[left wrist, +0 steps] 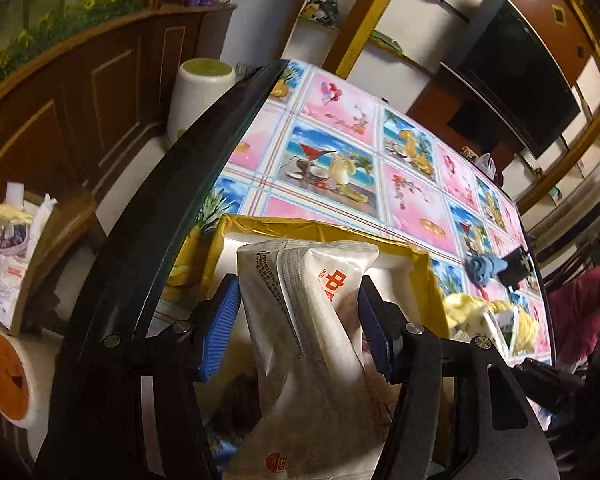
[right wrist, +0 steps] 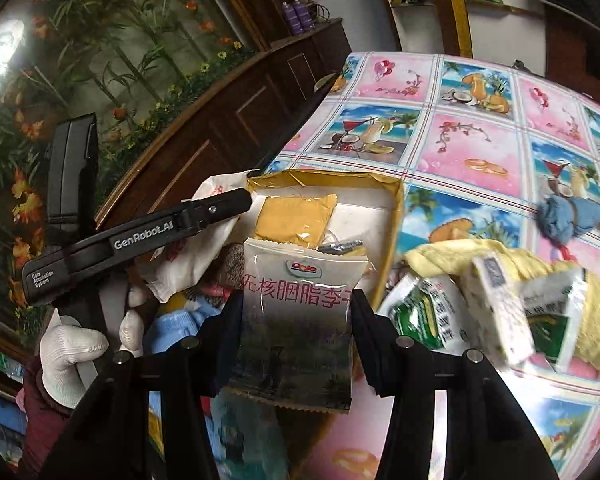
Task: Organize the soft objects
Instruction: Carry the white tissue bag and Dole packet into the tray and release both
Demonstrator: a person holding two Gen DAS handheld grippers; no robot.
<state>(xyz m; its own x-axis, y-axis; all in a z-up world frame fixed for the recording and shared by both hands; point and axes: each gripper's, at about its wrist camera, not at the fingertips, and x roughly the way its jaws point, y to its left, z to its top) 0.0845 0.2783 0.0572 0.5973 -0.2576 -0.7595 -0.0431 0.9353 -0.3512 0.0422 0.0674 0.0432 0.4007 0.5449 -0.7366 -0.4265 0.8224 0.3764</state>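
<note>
Crinkly white packet [left wrist: 308, 320] clamped in left gripper [left wrist: 296, 320], over yellow-rimmed box [left wrist: 324, 229]. Right gripper [right wrist: 298, 316] pinches glossy Dole pouch [right wrist: 300, 320]; yellow towel [right wrist: 460, 256] at 3 o'clock.

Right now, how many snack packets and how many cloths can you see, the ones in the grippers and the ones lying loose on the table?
Packets held in grippers: 2, a white packet and a Dole packet
Loose green-and-white packets: 2
Yellow cloth: 1
Blue cloth: 1
Total: 6
</note>
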